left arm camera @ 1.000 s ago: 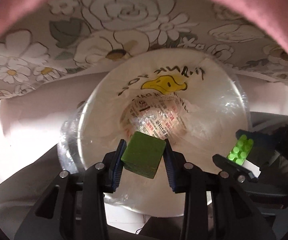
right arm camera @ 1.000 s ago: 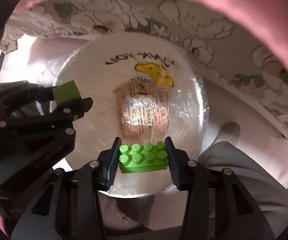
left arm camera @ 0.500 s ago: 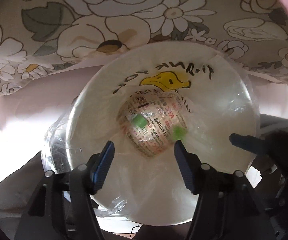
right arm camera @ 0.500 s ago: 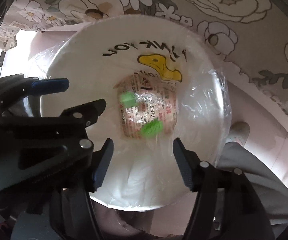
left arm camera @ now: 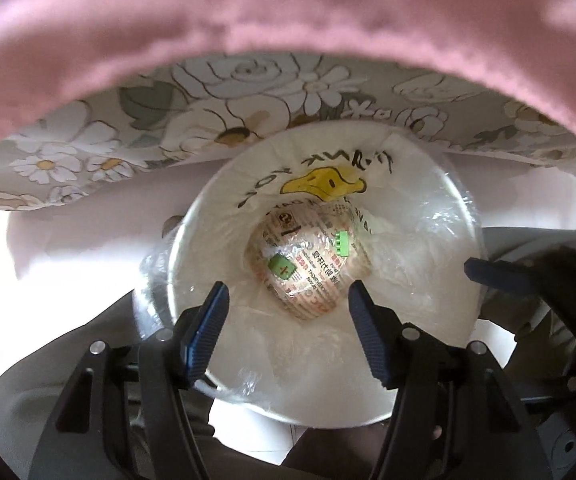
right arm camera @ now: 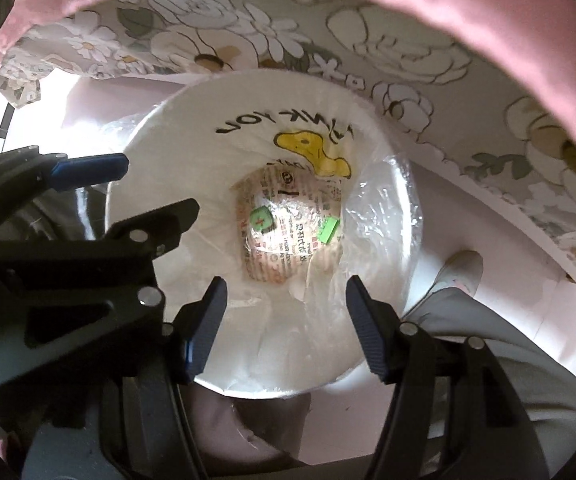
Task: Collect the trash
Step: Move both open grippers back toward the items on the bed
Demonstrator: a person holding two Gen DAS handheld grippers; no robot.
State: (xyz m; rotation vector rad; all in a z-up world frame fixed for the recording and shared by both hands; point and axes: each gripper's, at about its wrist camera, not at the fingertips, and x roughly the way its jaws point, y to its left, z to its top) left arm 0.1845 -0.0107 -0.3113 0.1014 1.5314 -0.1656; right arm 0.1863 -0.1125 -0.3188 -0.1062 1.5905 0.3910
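Both empty! Left gripper (left arm camera: 286,332) and right gripper (right arm camera: 284,326) gaping over white plastic-lined bin (left arm camera: 428,240); green cube (left arm camera: 282,267), green studded brick (left arm camera: 342,242) resting inside. Lifting straight, clear of liner.

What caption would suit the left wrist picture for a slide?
Open left hand-held gripper above a lined white bin, with a green cube and green brick lying at the bottom.

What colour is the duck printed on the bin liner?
Yellow duck with a dark outline; clearest in the right wrist view.
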